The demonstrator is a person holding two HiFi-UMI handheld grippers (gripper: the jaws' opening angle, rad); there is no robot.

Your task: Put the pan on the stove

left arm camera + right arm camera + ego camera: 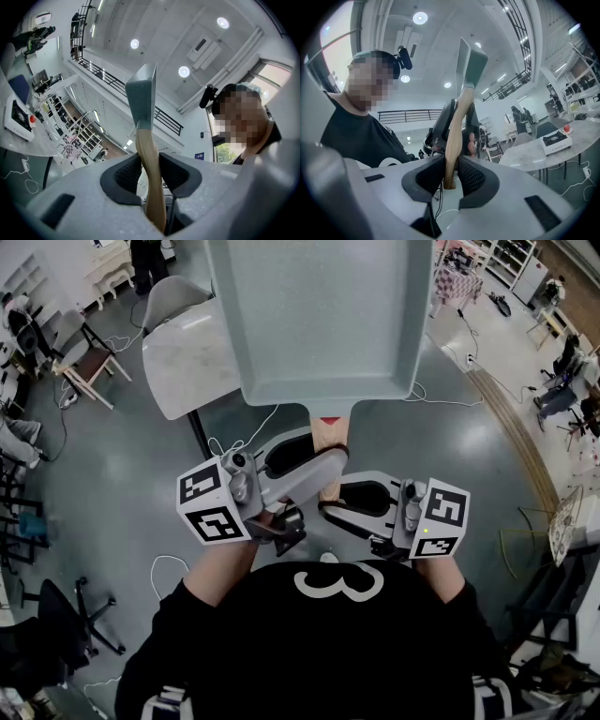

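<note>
As both sets of jaws sit partly closed with pads pressing on the wooden handle [150, 154], neither tool is empty. The left gripper [151, 165] clamps the handle mid-length, and its own view shows wood running up between the dark pads. The right gripper [450, 172] clamps the butt end, with the wood stopping just inside its pads. The right gripper view also shows the left gripper further up the same handle, nearer the pan [471, 61]. The pan is grey, square and held in the air, edge-on against the ceiling in both gripper views. Only the head view shows the pan [319, 315] broad face on, with its raised rim, filling top centre. There the two grippers sit side by side below it, marker cubes outward, over the person's black shirt [319, 652]. Only the gripper views show the stove [555, 139], a small white unit on a pale table [529, 159], well apart from the pan. It is at right in the right gripper view and far left in the left one. The head view adds a white tabletop [187, 367] and a grey chair [173, 296] down beside the pan's left edge.
</note>
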